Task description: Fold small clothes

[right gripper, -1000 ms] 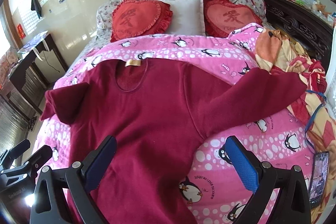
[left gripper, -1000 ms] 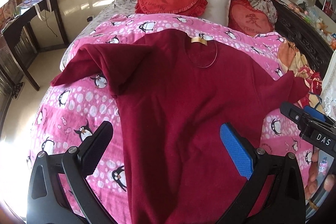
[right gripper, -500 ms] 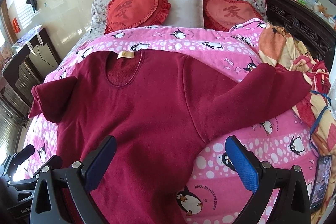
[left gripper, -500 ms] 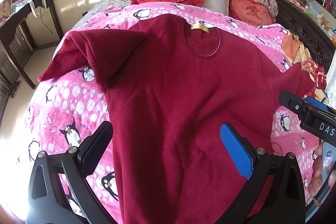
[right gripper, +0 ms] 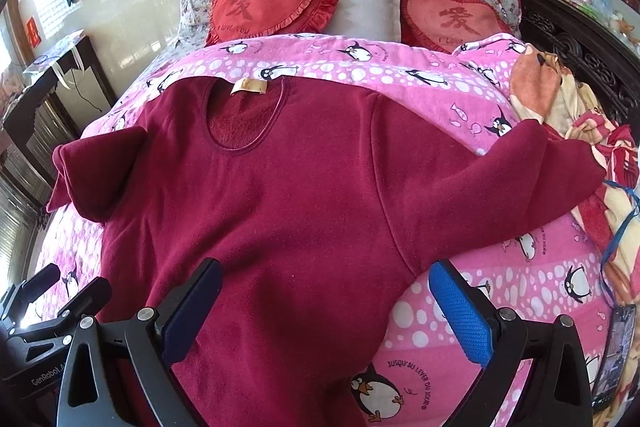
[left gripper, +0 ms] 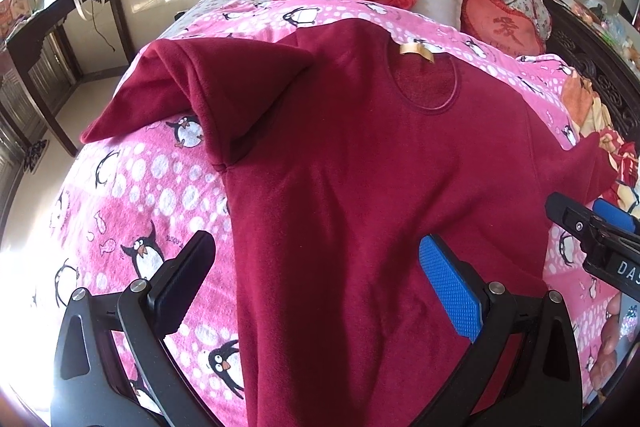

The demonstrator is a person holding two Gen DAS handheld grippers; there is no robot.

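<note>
The dark red fleece top [left gripper: 360,187] lies front-up on the pink penguin blanket [left gripper: 132,195] that covers the bed, its neckline with the tan label [left gripper: 418,51] toward the pillows and its hem toward the cameras; the body is spread fairly flat, with only soft ripples across the chest.

Taking the neckline as the landmark: the sleeve to its left [left gripper: 192,87] is already turned back on itself, doubled over near the shoulder with its end trailing down onto the blanket; the sleeve to its right [right gripper: 520,179] runs out straight and unfolded, its cuff reaching the orange and red patterned cloth [right gripper: 576,115] at the bed's edge.

Judged from this, the folding has barely begun; one sleeve is loosely tucked rather than squared, the other sleeve is untouched, and the body has not yet been folded at all; nearly everything is left.

Below the neckline, over the lower body of the top, the left hand-held gripper [left gripper: 316,287] hangs with its jaws spread wide and nothing between them; the right hand-held gripper [right gripper: 324,311] is likewise spread and empty, over the top's hem on the unfolded-sleeve side.

Beyond the neckline sit two red heart cushions [right gripper: 268,3], a white pillow [right gripper: 364,3] and floral pillows; a dark wooden side surface [left gripper: 60,11] stands against the wall, left of the bed.
</note>
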